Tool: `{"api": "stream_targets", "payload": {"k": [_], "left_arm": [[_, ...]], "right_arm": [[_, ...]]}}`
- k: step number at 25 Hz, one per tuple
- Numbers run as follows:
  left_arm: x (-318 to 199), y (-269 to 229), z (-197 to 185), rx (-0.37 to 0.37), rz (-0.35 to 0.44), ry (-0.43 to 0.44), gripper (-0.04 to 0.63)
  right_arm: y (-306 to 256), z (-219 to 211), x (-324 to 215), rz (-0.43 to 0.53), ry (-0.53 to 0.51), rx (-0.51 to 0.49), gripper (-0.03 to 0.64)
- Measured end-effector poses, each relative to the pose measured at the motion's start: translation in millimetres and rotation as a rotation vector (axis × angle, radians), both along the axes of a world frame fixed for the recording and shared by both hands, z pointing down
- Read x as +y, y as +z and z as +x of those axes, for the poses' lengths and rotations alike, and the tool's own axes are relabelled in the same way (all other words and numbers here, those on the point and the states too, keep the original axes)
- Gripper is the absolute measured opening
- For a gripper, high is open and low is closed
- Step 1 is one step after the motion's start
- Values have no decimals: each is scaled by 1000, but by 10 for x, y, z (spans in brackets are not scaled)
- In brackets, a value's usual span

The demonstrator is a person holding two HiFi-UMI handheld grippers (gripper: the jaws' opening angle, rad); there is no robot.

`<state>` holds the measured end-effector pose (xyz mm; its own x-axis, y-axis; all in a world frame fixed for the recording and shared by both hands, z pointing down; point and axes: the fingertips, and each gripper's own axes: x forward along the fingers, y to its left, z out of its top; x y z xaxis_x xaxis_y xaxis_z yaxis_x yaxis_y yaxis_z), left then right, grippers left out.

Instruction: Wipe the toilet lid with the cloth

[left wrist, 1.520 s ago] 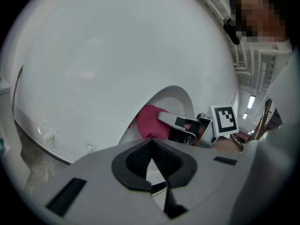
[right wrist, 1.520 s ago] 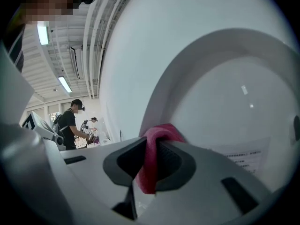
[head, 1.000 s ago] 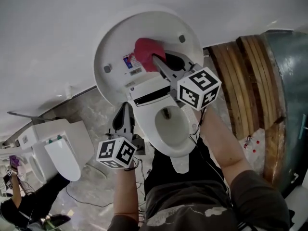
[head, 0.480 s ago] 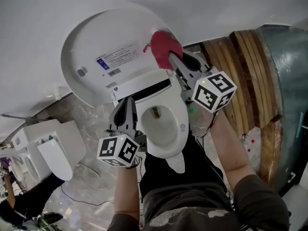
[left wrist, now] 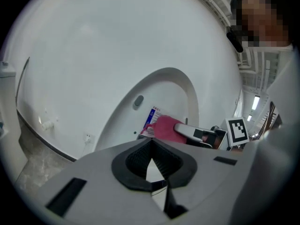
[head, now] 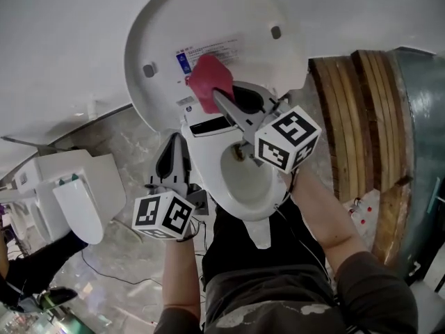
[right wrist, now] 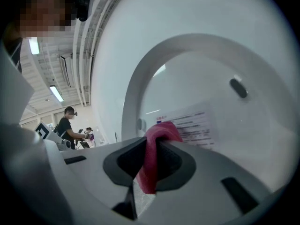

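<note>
- right gripper [head: 221, 96], in the middle of the head view, has its jaws clamped on a red cloth [head: 207, 82]; the right gripper view shows a fold of the fabric pinched between the pads, with the rest bunched ahead of the tips.
- the cloth is pressed flat against the inner face of the raised toilet lid [head: 229, 12], in the lower middle of the lid, over the left end of a printed label [head: 212, 49] and just above the hinge.
- left gripper [head: 174, 145], lower left of the toilet, has its jaws drawn together with nothing between them; it hangs beside the bowl [head: 247, 183], apart from it, and takes no part in the wipe.
- judged from this, the wiping step is in hand: the cloth is on the lid, but most of the white surface above and to either side lies away from it.
- the next move likely calls for a steady sweep up and across the lid with the cloth held flat, so that the fabric, not the hard jaw tips, meets the plastic, and for enough grip that the thin fold does not slip out.
- a second toilet [head: 83, 207] stands at lower left, wooden boards [head: 348, 110] at right.
</note>
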<state>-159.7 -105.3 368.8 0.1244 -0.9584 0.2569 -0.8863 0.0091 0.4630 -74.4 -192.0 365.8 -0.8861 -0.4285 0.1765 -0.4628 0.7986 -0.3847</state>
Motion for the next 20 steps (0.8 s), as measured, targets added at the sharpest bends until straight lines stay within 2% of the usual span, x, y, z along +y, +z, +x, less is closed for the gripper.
{"api": "stream_targets", "payload": {"k": [5,10,14,20], "left_arm": [[157,29,-415,-3,-18,-14,7],[243,95,-685,-6,-33,-3,8],[243,153,-728,-5,-41,13,6],[89,174,-475,-5,-36,37,8]], "right_arm": [[127,-765,276,-25,-96,4,51],[242,-1166,322,-24,-77,6,51],[338,-1051,201,-51,-1,-5,51],[505,-342,-98,-97,142,13,51]]}}
